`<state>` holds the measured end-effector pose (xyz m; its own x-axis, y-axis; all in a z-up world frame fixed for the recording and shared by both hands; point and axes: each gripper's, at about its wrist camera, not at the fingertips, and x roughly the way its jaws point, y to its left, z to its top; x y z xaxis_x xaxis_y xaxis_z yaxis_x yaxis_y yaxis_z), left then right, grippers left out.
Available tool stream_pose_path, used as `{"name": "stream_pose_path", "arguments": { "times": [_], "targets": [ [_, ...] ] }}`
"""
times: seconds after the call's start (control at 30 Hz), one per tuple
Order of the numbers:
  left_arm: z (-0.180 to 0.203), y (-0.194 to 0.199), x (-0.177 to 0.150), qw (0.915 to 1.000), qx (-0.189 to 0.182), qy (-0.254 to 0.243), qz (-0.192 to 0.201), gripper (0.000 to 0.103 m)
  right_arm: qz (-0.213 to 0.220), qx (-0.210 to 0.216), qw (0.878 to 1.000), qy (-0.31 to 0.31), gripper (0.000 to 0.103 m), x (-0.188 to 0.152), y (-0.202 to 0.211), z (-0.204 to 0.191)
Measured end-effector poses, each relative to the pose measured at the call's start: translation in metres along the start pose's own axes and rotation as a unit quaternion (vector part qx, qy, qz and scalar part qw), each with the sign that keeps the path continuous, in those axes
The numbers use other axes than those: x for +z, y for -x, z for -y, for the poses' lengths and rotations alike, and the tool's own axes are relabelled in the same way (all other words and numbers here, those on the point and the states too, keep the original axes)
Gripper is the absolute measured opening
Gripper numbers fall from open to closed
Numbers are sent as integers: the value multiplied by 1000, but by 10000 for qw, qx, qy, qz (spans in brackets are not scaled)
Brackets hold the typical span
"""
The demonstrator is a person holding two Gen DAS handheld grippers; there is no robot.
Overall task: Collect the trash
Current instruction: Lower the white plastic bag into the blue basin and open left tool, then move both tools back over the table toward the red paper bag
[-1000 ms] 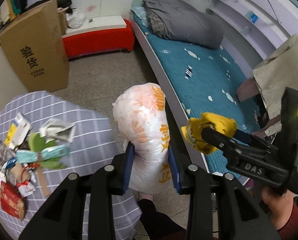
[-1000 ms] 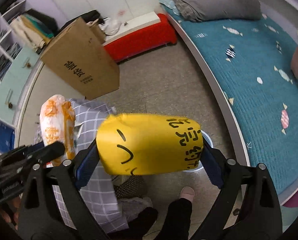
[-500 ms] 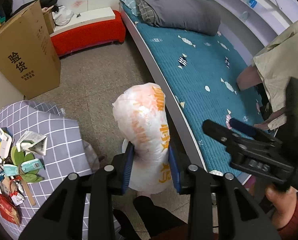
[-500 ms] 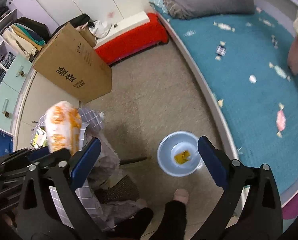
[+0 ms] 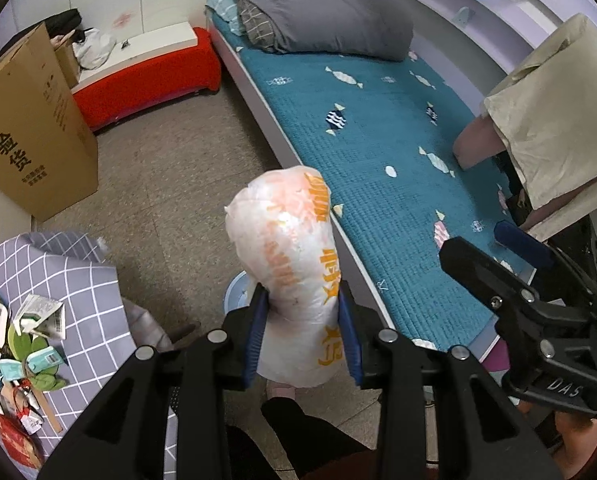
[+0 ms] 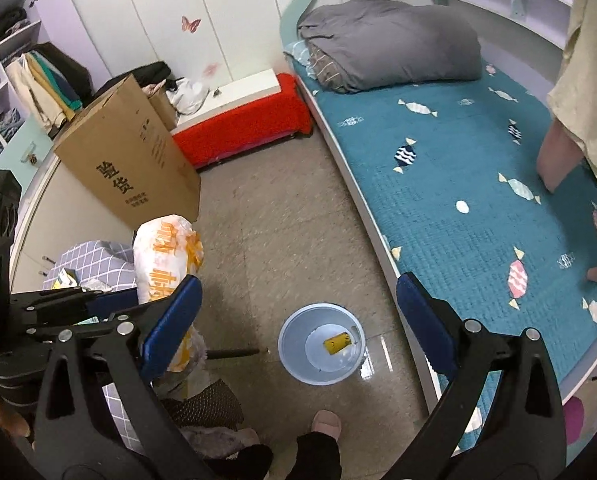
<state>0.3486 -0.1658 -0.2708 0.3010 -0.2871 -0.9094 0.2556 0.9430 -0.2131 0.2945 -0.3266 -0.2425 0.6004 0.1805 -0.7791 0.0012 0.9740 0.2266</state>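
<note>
My left gripper (image 5: pixel 301 330) is shut on a white plastic bag with orange print (image 5: pixel 290 248) and holds it upright above the floor. The bag also shows in the right wrist view (image 6: pixel 164 256). My right gripper (image 6: pixel 298 316) is open and empty above a pale blue bin (image 6: pixel 294 364) on the floor. A yellow wrapper (image 6: pixel 337 343) lies inside the bin. In the left wrist view the bin (image 5: pixel 236 294) shows only as a rim behind the bag. Several wrappers and scraps (image 5: pixel 22 340) lie on the checked tablecloth (image 5: pixel 78 272) at the left.
A bed with a teal cover (image 6: pixel 458 184) runs along the right, with a grey duvet (image 6: pixel 390 44) at its head. A large cardboard box (image 6: pixel 126 168) and a red bench (image 6: pixel 242 120) stand at the back. The person's foot (image 6: pixel 326 424) is beside the bin.
My right gripper opened and dropped the yellow wrapper, which now lies in the blue bin. The left gripper moved with the bag from the table to above the floor near the bin.
</note>
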Motion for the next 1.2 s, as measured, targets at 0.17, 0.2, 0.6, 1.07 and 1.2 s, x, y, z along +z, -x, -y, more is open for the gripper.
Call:
{"name": "stream_pose_path", "arguments": {
  "times": [0.17,0.2,0.6,1.07,1.2],
  "targets": [
    [6,3,4,9999,17,-20,132,57,152,-49,9998,-102,95,2,10,10],
    [5,4,4,9998,58,21,174,70,178,-50,9997,-139,95,3,11,12],
    [-2,18,-7,9991,-47,253,350,75,188,36,9998,-93,95,-4,21,8],
    [-69,97,-76,9851,800,1171,968,75,93,859,9930,805,95,-19,26,-86],
    [-112,124,-109,9754,968,1661,1074,75,-30,1151,9863,1183,96,-31,22,-139]
  ]
}}
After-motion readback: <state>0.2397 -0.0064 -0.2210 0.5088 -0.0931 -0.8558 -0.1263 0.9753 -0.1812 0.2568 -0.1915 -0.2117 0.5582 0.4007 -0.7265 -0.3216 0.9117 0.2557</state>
